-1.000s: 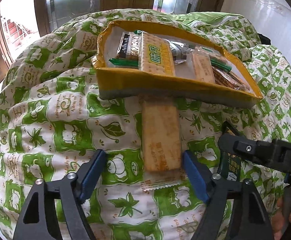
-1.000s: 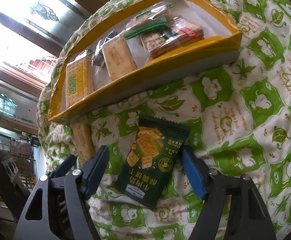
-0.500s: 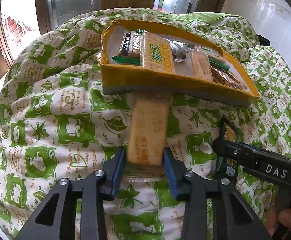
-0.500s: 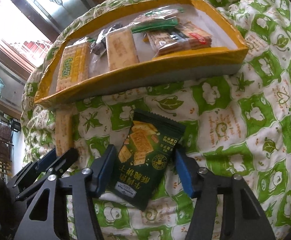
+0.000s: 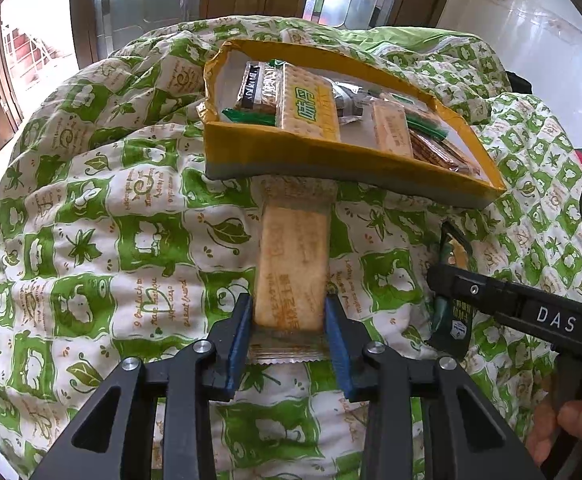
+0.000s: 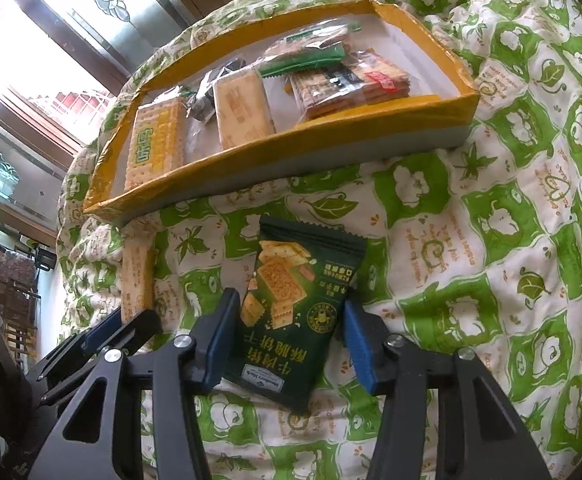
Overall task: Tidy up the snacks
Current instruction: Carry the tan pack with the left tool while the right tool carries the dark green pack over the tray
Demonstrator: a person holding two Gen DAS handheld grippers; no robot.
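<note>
Green-patterned quilt [image 5: 123,240], perhaps glazed doors [image 5: 131,4].

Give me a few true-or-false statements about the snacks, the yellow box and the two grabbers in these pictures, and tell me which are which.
1. The left gripper is clamped on a pale cracker pack. True.
2. The dark green snack packet already lies inside the yellow box. False: it lies on the green-and-white quilt in front of the box, between the right gripper jaws.
3. The yellow box holds several snack packs. True.
4. The cracker pack in the left gripper is wrapped in red foil. False: its wrapper is clear, showing a pale biscuit.
5. The box stands on a bare wooden table. False: it rests on the quilt.
</note>
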